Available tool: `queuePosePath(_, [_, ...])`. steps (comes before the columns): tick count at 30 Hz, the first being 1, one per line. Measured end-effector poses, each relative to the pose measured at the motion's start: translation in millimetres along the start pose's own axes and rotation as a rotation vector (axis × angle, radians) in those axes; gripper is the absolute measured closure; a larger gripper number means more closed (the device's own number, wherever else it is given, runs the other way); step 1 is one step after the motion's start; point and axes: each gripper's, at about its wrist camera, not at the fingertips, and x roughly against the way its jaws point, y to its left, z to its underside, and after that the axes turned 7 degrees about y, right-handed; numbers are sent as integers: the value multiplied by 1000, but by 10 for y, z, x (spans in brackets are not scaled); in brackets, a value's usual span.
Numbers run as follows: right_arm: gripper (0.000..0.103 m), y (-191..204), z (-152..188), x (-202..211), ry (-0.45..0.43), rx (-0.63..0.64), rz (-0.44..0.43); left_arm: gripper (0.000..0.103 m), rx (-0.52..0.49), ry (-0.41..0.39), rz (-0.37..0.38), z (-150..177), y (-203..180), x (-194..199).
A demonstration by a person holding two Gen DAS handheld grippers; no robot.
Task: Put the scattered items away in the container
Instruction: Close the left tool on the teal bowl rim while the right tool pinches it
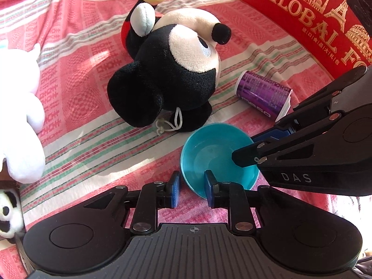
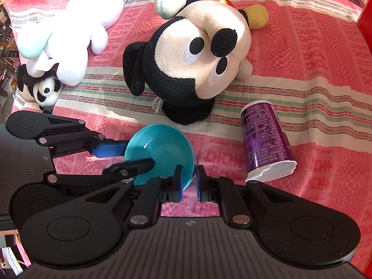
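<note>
A teal bowl (image 1: 218, 155) (image 2: 160, 151) lies on the pink cloth. My left gripper (image 1: 191, 189) is open, its two fingers on either side of the bowl's near rim. My right gripper (image 2: 188, 183) is also open, astride the bowl's rim on the opposite side; it shows in the left wrist view (image 1: 262, 144). A Mickey plush (image 1: 172, 69) (image 2: 190, 60) lies just beyond the bowl. A purple cup (image 1: 265, 93) (image 2: 267, 144) lies on its side to the right. The red "Global" box (image 1: 309, 16) stands at the far right.
A white plush (image 1: 21, 121) (image 2: 62, 30) and a small panda plush (image 1: 7, 214) (image 2: 44, 90) lie to the left on the pink striped cloth (image 1: 81, 74). The cloth's left edge drops off near the panda.
</note>
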Motion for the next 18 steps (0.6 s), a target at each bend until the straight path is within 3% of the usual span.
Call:
queuePosePath(1, [90,-12,-4,-16,2,-7,-4,71,5,0,-3,-3,-5,-3])
queuePosePath(2, [90,-14,-8,-21,-4,-8,-2,85,4,-1,-11,-6,-10,-1])
queuePosePath(5, [91,-6,0,-22,-14,3,4,95,1,4,-21,-9,-4,10])
queuePosePath(18, [92,80,39,76,-16,46,87,98,26,26,2,-26,-46,46])
